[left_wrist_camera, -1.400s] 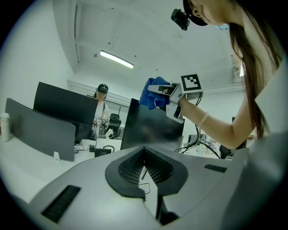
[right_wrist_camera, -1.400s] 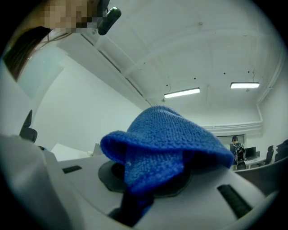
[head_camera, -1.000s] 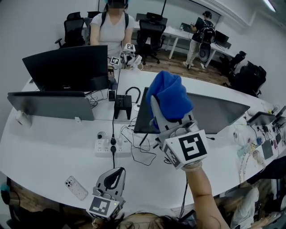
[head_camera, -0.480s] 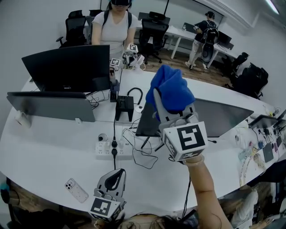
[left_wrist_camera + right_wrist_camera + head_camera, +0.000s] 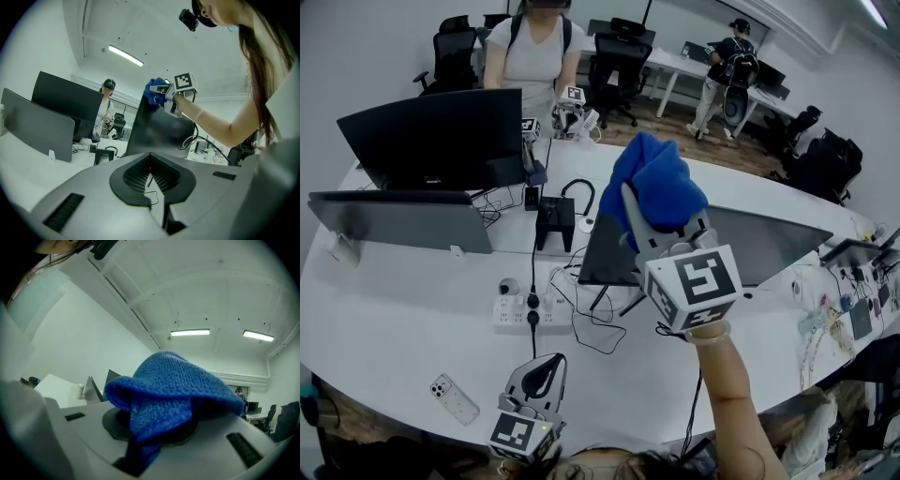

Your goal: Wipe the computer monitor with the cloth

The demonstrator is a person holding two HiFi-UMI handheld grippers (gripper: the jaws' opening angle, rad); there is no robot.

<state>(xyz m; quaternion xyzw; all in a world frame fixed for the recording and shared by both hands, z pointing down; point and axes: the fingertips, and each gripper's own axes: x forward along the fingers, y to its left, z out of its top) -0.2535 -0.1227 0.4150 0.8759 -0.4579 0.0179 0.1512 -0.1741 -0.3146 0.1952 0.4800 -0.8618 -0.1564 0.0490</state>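
A blue knitted cloth (image 5: 656,192) is bunched in my right gripper (image 5: 661,236), which is shut on it and held up in the air. It hangs over the upper left part of the dark monitor (image 5: 769,246) on the white desk. In the left gripper view the cloth (image 5: 152,91) sits at the monitor's (image 5: 159,133) top edge; whether it touches is unclear. In the right gripper view the cloth (image 5: 173,390) drapes over the jaws and hides the fingertips. My left gripper (image 5: 541,373) rests low near the desk's front edge, shut with nothing in it (image 5: 150,172).
Two more monitors (image 5: 441,141) (image 5: 403,220) stand at the left. A power strip (image 5: 520,309) with loose cables, a black box (image 5: 555,220) and a phone (image 5: 450,398) lie on the desk (image 5: 394,319). A person (image 5: 530,56) stands across it holding grippers (image 5: 567,108).
My right gripper with the cloth has shifted slightly up and away from me. The left gripper has stayed where it was.
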